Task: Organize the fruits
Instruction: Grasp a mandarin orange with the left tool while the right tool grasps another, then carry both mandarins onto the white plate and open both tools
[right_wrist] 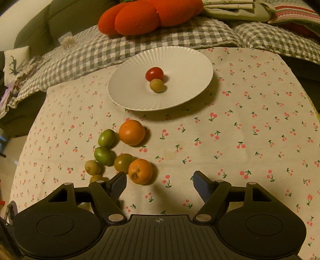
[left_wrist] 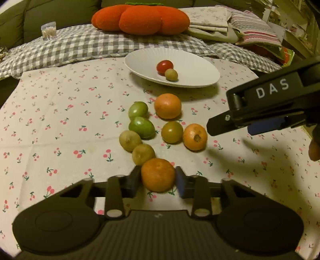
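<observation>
My left gripper [left_wrist: 158,180] is shut on an orange tangerine [left_wrist: 158,175] at the near end of a fruit cluster on the cherry-print cloth. Ahead lie two more tangerines [left_wrist: 167,106] [left_wrist: 194,136], two green fruits [left_wrist: 141,127] and several olive-yellow ones [left_wrist: 130,140]. A white ribbed plate [left_wrist: 200,66] further back holds a red tomato [left_wrist: 164,66] and a small yellow-green fruit [left_wrist: 171,74]. My right gripper [right_wrist: 160,181] is open and empty, just right of a tangerine [right_wrist: 140,171], and also shows in the left wrist view [left_wrist: 230,124]. The plate [right_wrist: 180,58] lies ahead of it.
A grey checked blanket [left_wrist: 80,48] lies behind the cloth, with an orange pumpkin-shaped cushion [left_wrist: 140,18] and folded linens [left_wrist: 250,30] on it. A small clear box [left_wrist: 48,31] stands at the back left.
</observation>
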The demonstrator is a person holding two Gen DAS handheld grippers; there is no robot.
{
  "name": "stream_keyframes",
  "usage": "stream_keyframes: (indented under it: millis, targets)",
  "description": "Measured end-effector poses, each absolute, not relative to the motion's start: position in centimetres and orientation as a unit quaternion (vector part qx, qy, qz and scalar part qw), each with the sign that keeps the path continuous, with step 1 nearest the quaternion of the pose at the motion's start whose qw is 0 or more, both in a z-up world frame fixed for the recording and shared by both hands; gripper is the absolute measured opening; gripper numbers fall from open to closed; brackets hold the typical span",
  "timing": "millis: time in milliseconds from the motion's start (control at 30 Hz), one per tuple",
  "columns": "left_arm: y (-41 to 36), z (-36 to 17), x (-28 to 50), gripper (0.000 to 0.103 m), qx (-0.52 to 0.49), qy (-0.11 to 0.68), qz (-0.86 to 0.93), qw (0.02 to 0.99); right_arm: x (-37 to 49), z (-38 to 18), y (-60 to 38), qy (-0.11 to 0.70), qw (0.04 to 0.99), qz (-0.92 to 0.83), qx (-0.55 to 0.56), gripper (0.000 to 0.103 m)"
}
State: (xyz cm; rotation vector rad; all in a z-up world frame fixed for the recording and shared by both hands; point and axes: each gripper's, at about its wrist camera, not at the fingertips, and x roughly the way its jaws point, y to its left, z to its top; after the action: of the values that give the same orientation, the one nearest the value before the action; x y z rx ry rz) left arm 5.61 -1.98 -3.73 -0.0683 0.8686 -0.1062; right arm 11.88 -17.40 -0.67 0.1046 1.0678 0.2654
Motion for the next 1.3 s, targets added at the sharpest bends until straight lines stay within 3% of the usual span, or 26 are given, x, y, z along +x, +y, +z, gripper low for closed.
stream_keyframes:
  millis: [667,867,1133,1300]
  targets:
    - [2.0,-2.7,4.6,0.033,-0.081,0.425,-0.03,0.901,12.2,-3.0,-13.9,0.488,0.853,0.182,-0.014,0.074]
    - [2.3,-1.7,5.1,0.033,-0.075,0.412,-0.013,0.908,12.5,-3.5,-13.1,0.477,0.859,0.182,-0.043,0.07]
    - [5.0,1.2,6.3,0.033,-0.109,0.386,0.009,0.916,13.2,-3.8,-13.9,0.482,0.855,0.189,-0.011,0.03]
    - [5.8,2.2,6.9,0.033,-0.132,0.386,0.007,0.913,12.8,-3.2,-13.4,0.49,0.85,0.193,-0.007,0.031]
